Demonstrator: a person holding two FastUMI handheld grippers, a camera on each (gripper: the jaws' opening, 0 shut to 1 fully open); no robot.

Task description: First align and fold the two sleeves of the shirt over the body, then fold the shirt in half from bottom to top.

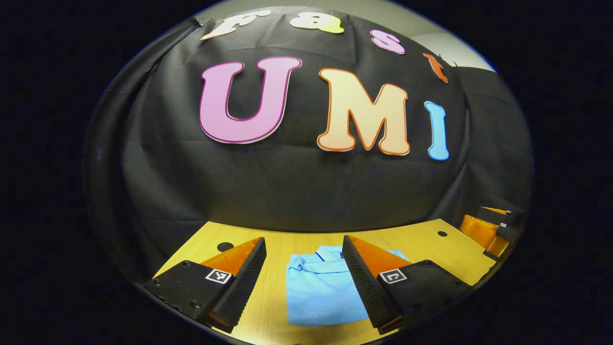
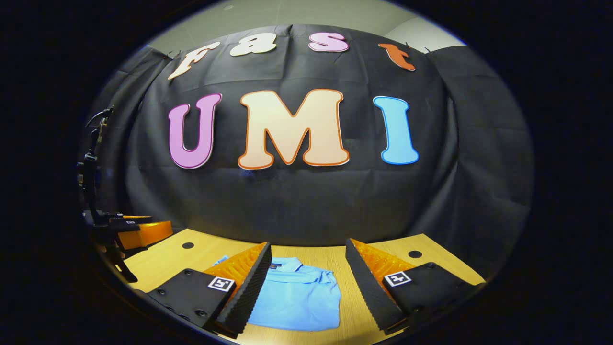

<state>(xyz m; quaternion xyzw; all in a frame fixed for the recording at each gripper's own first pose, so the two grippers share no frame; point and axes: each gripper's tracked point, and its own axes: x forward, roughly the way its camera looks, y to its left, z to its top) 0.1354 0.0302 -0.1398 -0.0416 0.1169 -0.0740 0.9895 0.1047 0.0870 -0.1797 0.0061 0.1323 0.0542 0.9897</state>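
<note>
- Blue shirt (image 1: 321, 292) lies folded into a compact rectangle on the wooden table (image 1: 421, 239), collar toward the booth wall.
- Both my left gripper (image 1: 304, 280) and right gripper (image 2: 306, 282) hover above it, jaws spread, holding nothing.
- Folding looks complete; only squaring loose edges gently would remain.

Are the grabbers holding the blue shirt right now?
No. The left gripper and the right gripper are both open, above the folded shirt on the table.

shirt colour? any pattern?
Plain light blue shirt, no pattern visible, folded on the wooden table. Shows best in the right gripper view.
</note>
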